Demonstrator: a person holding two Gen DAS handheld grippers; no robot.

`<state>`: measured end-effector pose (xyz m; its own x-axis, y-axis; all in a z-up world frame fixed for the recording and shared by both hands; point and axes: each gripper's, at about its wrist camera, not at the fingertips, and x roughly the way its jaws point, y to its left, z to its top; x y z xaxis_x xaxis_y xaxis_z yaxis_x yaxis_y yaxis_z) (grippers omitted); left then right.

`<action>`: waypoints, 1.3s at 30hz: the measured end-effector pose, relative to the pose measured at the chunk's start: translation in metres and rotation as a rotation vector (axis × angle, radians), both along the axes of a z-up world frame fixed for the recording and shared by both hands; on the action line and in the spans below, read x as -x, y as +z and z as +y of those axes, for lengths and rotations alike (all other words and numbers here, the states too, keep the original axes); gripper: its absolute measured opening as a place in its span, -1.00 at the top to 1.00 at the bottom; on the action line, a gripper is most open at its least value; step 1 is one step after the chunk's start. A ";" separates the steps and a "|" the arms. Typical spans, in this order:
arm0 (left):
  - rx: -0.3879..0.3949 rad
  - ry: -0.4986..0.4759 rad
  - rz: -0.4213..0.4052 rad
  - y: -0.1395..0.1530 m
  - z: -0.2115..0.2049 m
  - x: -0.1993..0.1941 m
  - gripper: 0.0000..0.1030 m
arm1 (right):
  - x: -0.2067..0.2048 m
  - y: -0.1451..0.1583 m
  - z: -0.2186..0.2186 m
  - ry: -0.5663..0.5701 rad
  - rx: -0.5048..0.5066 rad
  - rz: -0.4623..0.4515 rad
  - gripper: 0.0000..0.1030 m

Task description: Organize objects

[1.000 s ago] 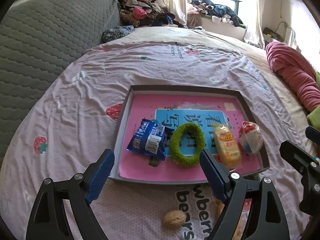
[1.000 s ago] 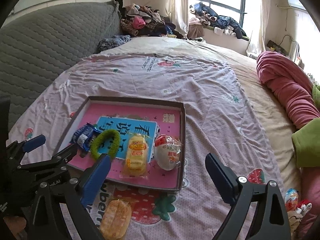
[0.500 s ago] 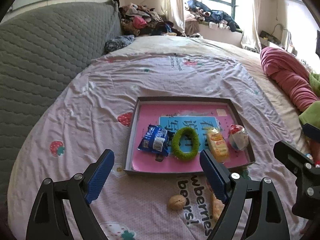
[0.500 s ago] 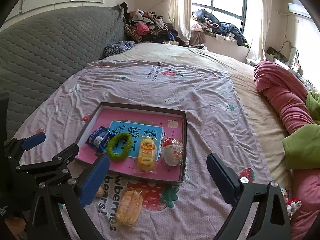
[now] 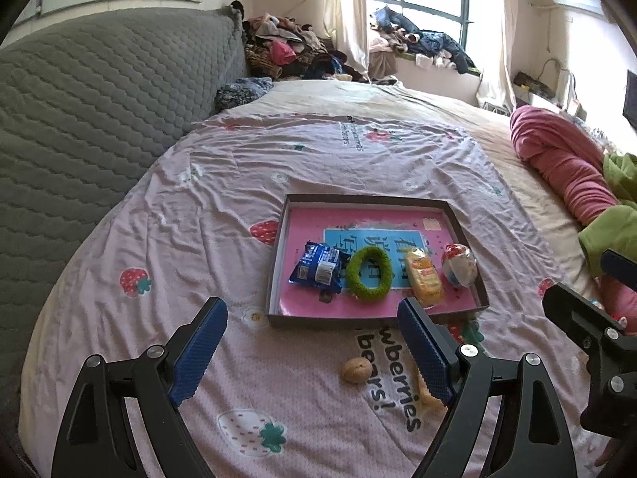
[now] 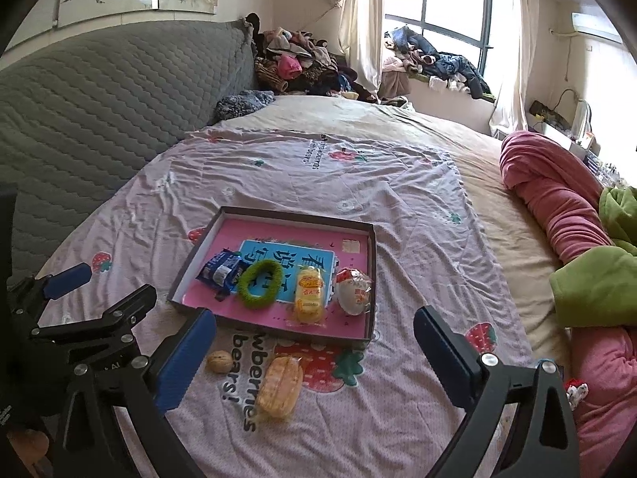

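A shallow dark-rimmed tray [image 5: 278, 255] [image 6: 372, 275] with a pink floor lies on the bed. In it are a blue snack packet [image 5: 317, 269] [image 6: 221, 271], a green fuzzy ring [image 5: 368, 273] [image 6: 259, 283], a yellow wrapped cake [image 5: 424, 276] [image 6: 308, 293] and a red-and-white wrapped ball [image 5: 458, 265] [image 6: 354, 291]. A walnut [image 5: 356, 369] [image 6: 219, 361] and a wrapped pastry [image 6: 280, 386] lie on the sheet in front of the tray. My left gripper [image 5: 312, 352] and right gripper [image 6: 314, 362] are both open and empty, held above the sheet short of the tray.
The pink strawberry-print sheet [image 5: 223, 207] covers the bed. A grey quilted headboard [image 5: 87, 111] stands at the left. Rolled pink [image 6: 557, 199] and green [image 6: 593, 286] blankets lie at the right. Piles of clothes [image 6: 302, 63] sit at the far end near the window.
Both grippers have drawn back and up from the tray, so it looks smaller and farther. The walnut and pastry now show fully. The jaws stayed open.
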<state>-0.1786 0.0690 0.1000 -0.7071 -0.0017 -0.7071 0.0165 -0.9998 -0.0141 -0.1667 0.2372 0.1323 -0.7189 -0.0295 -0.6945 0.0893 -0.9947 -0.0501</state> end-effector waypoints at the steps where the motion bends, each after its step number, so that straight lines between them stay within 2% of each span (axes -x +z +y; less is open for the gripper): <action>1: -0.001 -0.002 0.002 0.002 -0.001 -0.004 -0.72 | -0.003 0.002 -0.001 0.000 -0.001 0.002 -0.95; 28: -0.005 -0.027 0.032 0.023 -0.014 -0.082 -0.72 | -0.079 0.021 -0.025 0.012 -0.018 0.023 -0.98; 39: -0.013 -0.033 0.022 0.014 -0.021 -0.106 -0.72 | -0.107 0.015 -0.026 0.002 -0.012 0.021 -0.98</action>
